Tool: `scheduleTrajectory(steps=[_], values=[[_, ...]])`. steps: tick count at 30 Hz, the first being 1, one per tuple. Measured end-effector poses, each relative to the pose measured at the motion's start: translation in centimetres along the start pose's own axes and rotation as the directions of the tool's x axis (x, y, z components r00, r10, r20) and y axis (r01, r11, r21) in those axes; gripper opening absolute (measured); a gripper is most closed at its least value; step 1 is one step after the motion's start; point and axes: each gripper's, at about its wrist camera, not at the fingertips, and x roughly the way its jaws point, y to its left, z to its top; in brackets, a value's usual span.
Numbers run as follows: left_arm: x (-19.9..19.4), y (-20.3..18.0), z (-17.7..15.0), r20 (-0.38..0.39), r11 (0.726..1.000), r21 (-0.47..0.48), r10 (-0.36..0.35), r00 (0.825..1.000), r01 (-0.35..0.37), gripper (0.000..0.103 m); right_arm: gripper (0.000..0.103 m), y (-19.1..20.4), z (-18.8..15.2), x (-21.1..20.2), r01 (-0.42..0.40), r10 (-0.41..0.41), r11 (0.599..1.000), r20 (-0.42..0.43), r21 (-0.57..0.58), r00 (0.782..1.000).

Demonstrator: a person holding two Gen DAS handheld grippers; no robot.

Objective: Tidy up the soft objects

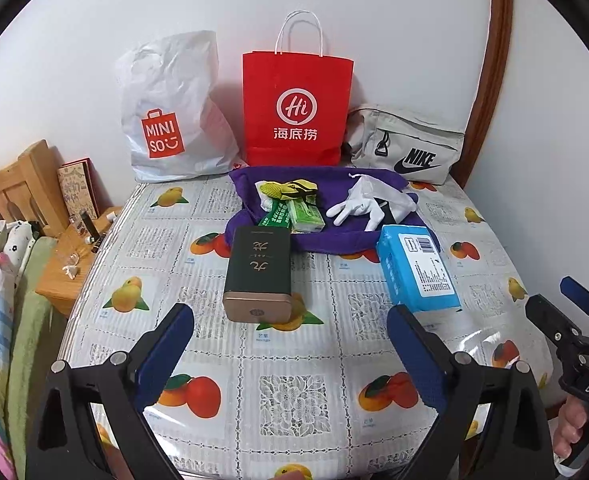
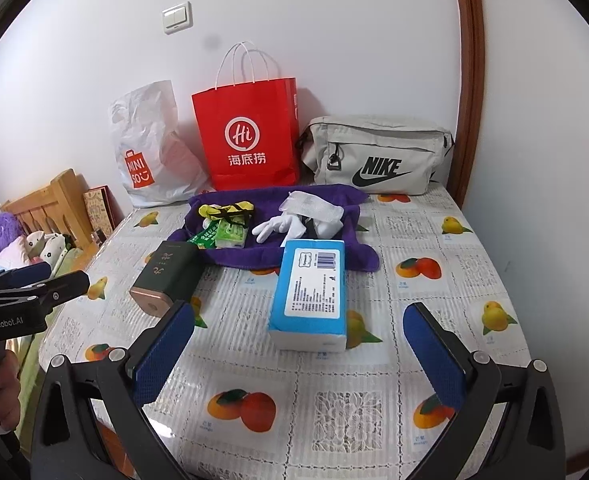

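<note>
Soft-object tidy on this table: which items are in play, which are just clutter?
In play:
purple towel
white gloves
yellow mesh item
green tissue pack
blue tissue pack
red paper bag, Miniso bag, Nike pouch, likely as containers

Clutter:
dark green tin
bedside bits
wall switch

Both cameras look from the near edge of the bench toward the wall, low and close. The left view faces the dark tin, the right the blue tissue pack; both share the purple cloth.
</note>
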Motion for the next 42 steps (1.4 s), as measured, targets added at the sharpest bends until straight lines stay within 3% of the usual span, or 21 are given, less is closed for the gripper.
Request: scheduleTrajectory(steps=[42], values=[[-0.97,0.13,-0.58,0.009,1.0,0.004,0.004,1.0,-0.004,0.098,0.103,0.3,-0.87,-1.08,-0.004,0.004,1.0,0.005,-0.005,1.0]])
